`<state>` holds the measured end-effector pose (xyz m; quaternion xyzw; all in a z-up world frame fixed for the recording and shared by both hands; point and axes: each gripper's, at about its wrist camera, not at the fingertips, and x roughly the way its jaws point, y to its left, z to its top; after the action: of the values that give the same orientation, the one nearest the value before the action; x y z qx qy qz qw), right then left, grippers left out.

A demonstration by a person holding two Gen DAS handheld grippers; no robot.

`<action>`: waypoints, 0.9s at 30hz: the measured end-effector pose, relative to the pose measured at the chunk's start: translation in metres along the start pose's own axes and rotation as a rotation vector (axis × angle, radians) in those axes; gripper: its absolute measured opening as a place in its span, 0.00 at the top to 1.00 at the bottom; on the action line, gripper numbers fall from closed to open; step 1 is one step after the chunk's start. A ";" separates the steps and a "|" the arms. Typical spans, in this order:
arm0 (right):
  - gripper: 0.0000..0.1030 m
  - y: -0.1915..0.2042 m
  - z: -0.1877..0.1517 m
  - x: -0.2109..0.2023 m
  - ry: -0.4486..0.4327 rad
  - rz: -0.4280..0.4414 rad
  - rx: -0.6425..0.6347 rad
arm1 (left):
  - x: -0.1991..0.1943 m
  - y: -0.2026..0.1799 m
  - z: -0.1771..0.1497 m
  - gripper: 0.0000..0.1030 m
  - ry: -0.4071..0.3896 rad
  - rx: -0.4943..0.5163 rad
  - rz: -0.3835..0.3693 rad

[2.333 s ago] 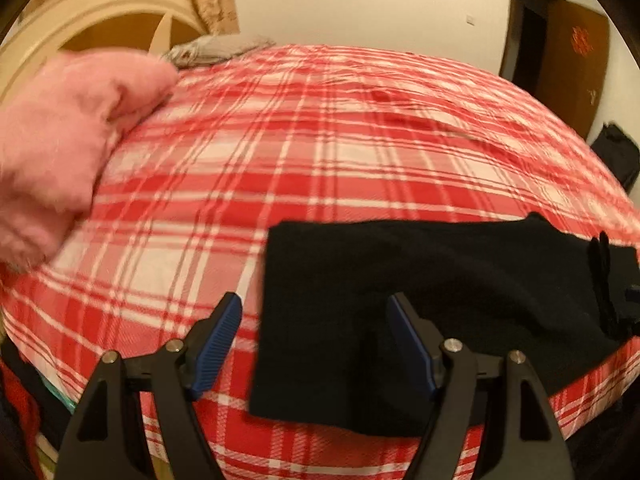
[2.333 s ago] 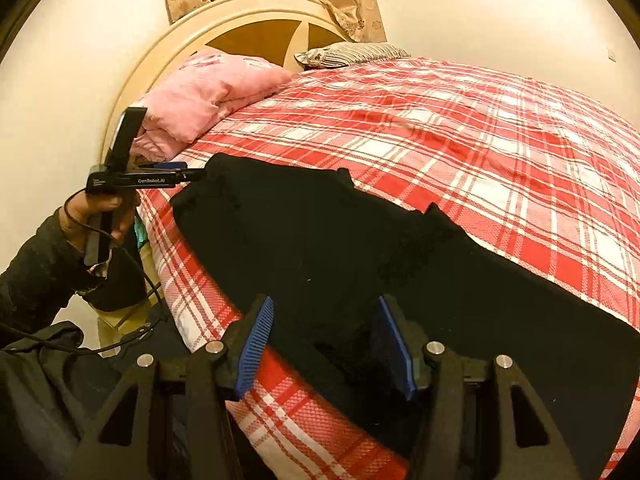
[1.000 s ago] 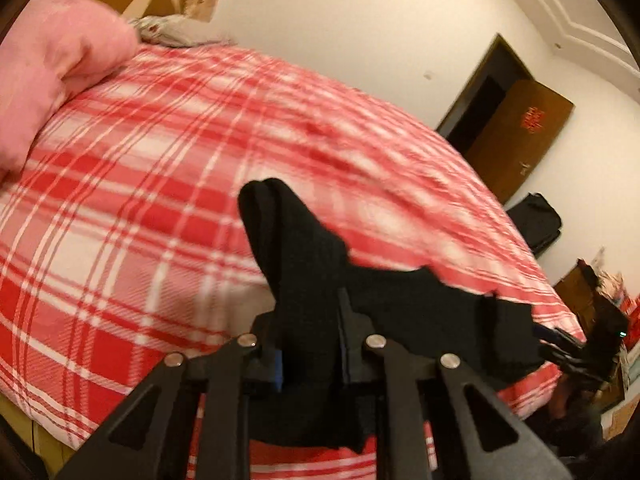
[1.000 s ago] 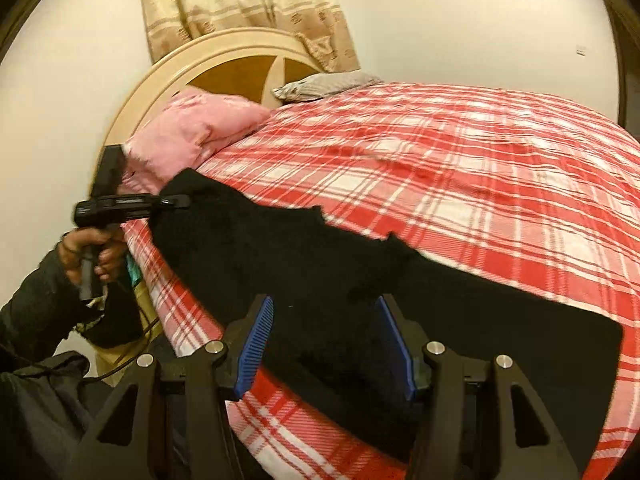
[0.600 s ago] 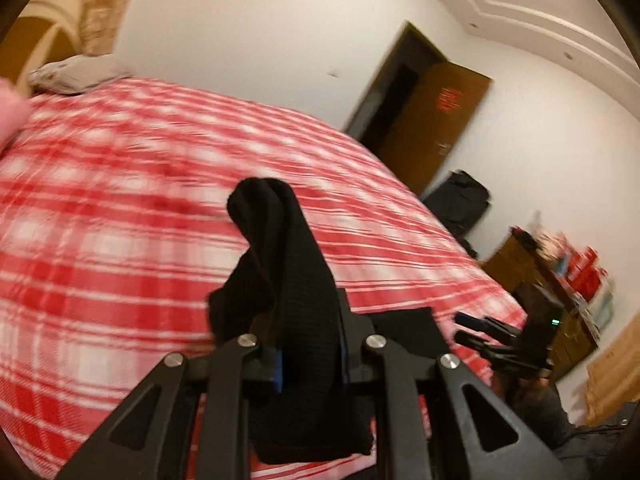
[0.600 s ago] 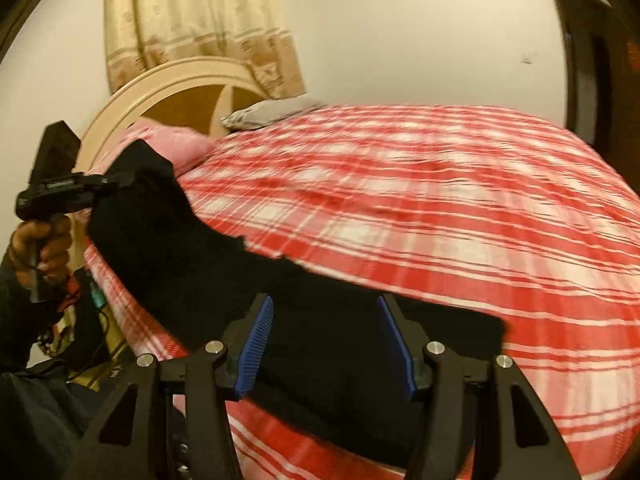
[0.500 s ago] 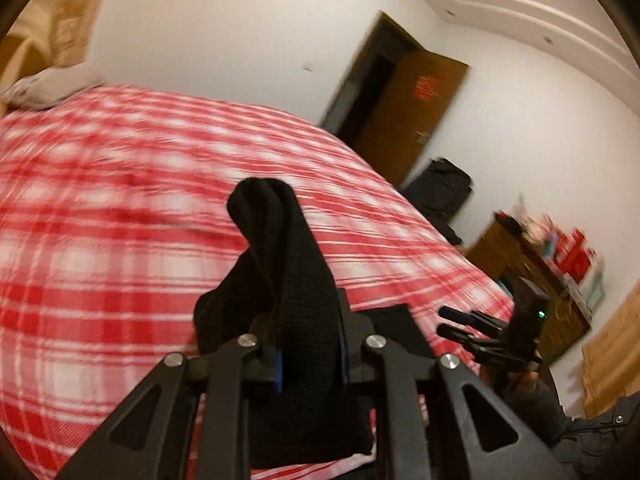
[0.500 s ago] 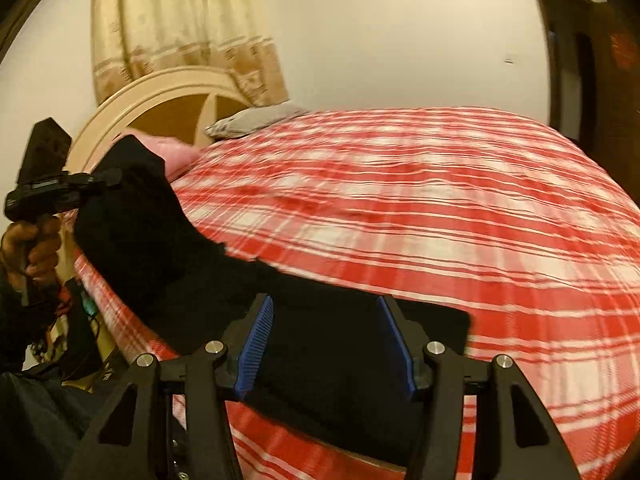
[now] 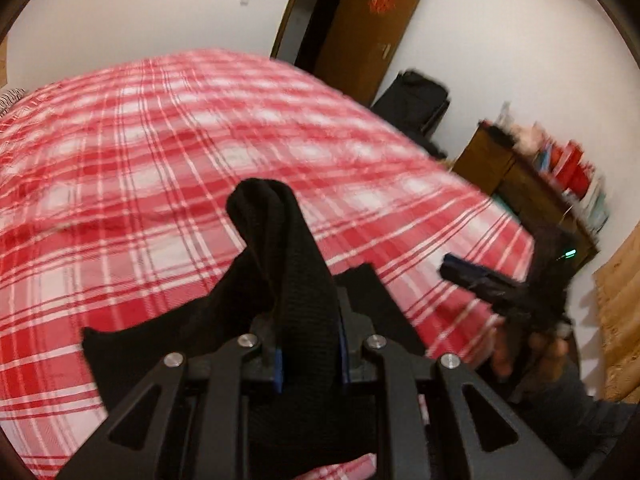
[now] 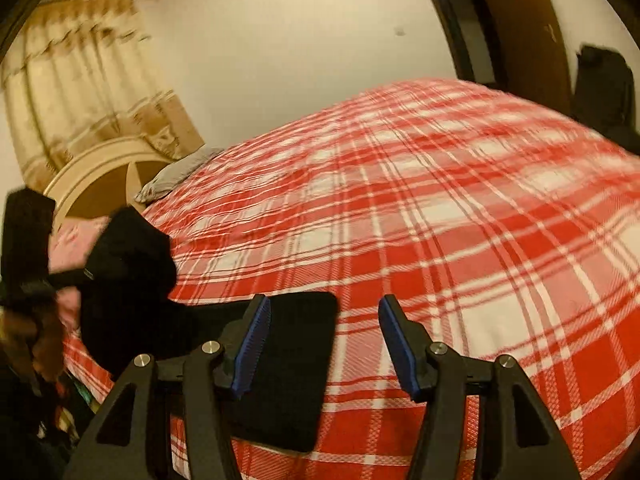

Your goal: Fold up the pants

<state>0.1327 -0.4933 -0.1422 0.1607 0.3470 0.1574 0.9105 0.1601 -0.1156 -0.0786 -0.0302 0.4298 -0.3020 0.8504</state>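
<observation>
Pants [image 10: 288, 364] on bed [image 10: 460, 240] near edge, one end raised left, headboard [image 10: 96, 176] behind

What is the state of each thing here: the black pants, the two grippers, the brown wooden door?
Black knit pants: one end lifted off the red plaid bedspread, the other end lying flat on it.
Left gripper: shut on the pants.
Right gripper: open, nothing between its pads, above the flat end.
Brown wooden door: open.
</observation>
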 end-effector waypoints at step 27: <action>0.43 0.055 -0.013 0.021 0.111 0.106 -0.088 | 0.006 0.000 -0.029 0.25 -0.058 0.079 0.204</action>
<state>0.1287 -0.4330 -0.1416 0.1297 0.3806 0.2290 0.8865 0.1415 -0.1130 -0.1015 0.0386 0.3936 -0.2297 0.8893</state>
